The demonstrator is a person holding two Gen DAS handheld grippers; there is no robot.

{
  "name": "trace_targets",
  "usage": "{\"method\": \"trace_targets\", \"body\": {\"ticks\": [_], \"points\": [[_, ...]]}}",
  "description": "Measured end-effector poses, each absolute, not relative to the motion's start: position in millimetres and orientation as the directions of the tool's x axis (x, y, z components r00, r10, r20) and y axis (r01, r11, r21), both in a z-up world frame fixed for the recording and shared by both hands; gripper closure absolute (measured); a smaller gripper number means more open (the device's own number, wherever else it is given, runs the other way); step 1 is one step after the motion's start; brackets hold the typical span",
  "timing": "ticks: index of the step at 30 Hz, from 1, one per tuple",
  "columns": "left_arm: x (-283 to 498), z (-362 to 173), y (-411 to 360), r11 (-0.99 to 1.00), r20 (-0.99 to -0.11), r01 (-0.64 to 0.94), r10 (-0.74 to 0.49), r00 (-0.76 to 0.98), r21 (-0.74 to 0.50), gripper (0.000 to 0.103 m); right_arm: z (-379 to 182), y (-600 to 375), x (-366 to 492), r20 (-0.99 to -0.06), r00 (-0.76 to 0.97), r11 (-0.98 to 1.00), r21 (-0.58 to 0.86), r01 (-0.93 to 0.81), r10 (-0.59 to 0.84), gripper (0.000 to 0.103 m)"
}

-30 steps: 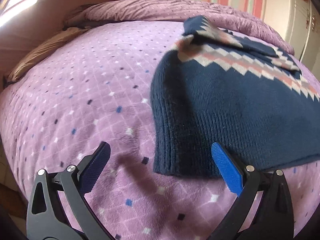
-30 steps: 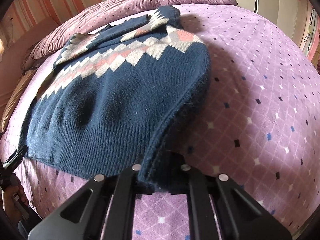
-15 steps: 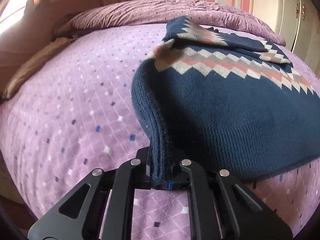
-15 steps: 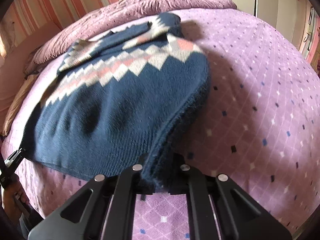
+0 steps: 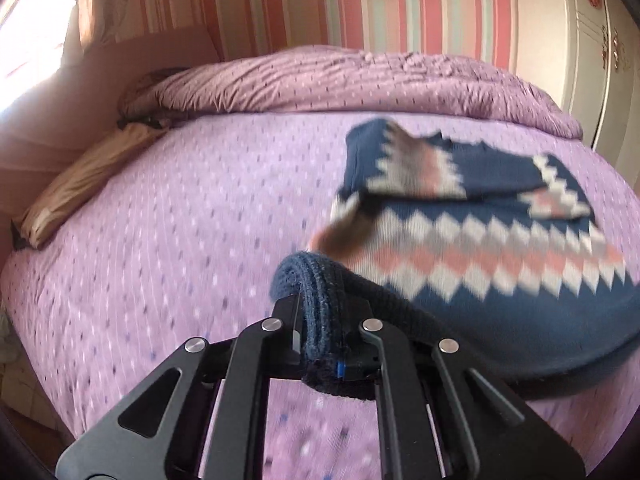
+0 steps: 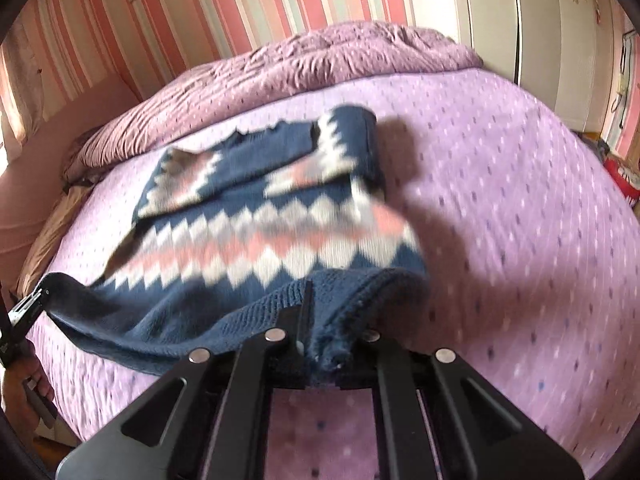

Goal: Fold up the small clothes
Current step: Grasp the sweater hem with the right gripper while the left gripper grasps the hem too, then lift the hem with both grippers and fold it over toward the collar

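Observation:
A small navy knit sweater (image 5: 500, 256) with a pink, white and grey diamond band lies on the purple bed, sleeves folded across its chest. My left gripper (image 5: 324, 320) is shut on the sweater's ribbed hem at its left corner and holds it raised off the bed. My right gripper (image 6: 324, 328) is shut on the hem at the right corner of the sweater (image 6: 260, 240), also raised. The hem hangs between the two grippers. The left gripper also shows at the left edge of the right wrist view (image 6: 30, 304).
The purple dotted bedspread (image 5: 180, 220) covers the bed, with a bunched duvet (image 5: 340, 80) along the far side. A tan pillow (image 5: 80, 188) lies at the left. A striped wall and white wardrobe (image 5: 580, 40) stand behind. A red object (image 6: 622, 176) sits beside the bed at right.
My left gripper closed on the hem's left corner. Both grippers have since lifted the hem off the bed and carried it toward the collar.

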State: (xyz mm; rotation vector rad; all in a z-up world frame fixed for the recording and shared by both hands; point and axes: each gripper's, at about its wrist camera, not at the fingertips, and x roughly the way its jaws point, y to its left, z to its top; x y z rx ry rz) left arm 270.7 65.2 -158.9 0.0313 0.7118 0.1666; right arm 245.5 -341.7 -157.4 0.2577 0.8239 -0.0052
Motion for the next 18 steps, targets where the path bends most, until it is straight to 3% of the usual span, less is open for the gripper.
{"method": "trace_targets", "body": {"ticks": [8, 18], "points": [[377, -122, 44, 0.979, -0.606, -0.159, 0.204, 0.769, 0.127, 0.095, -134, -360, 345, -0.731, 0.680, 0.973, 0.197, 0.122, 0.063, 0.096], [523, -129, 27, 0.967, -0.617, -0.173, 0.254, 0.745, 0.188, 0.095, -138, -377, 493, -0.758, 0.651, 0.972, 0.184, 0.149, 0.044, 0.096]]}}
